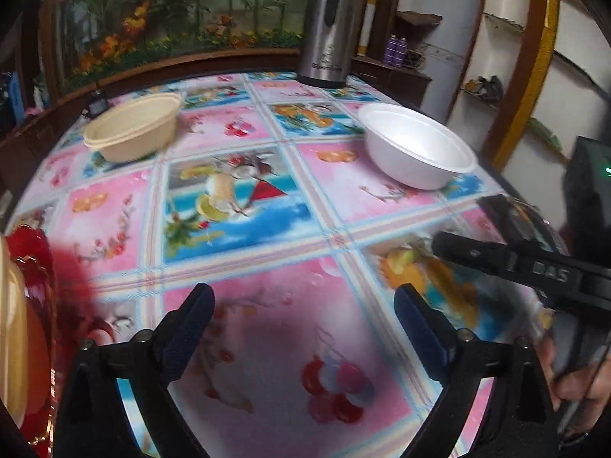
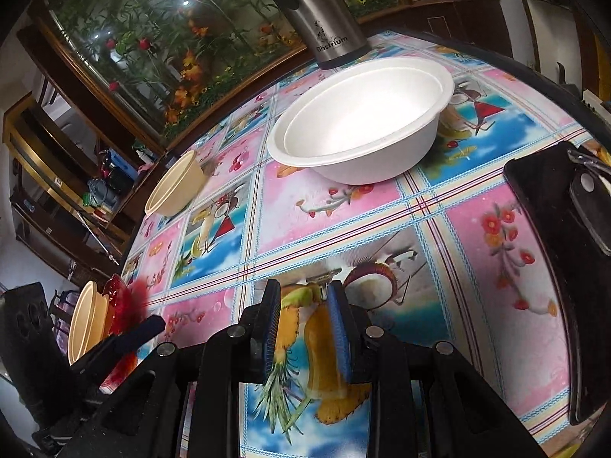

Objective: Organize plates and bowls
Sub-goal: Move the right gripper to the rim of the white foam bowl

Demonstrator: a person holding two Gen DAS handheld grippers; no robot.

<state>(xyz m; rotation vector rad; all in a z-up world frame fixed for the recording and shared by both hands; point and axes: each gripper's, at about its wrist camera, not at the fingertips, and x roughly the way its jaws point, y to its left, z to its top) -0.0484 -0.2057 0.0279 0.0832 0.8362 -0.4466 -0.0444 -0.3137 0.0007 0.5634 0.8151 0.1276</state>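
Observation:
My left gripper (image 1: pixel 303 297) hangs open over the flowered tablecloth (image 1: pixel 267 198) with nothing between its fingers. A cream bowl (image 1: pixel 133 129) stands at the far left and a white foam bowl (image 1: pixel 416 145) at the far right, both well ahead of it. At the left edge a red glass plate (image 1: pixel 34 263) carries a cream dish (image 1: pixel 11 324). My right gripper (image 2: pixel 305 305) hovers low over the cloth, its jaws a narrow gap apart and holding nothing. The white bowl (image 2: pixel 359 122) sits ahead of it and looks like two nested ones. The cream bowl (image 2: pixel 175 187) stands further left.
A steel thermos jug (image 1: pixel 328 26) stands at the table's far edge, just behind the white bowl. A black flat object (image 2: pixel 553 248) lies at the table's right edge. A wooden rail and flower mural close off the far side. A hand (image 1: pixel 573 378) shows at the lower right.

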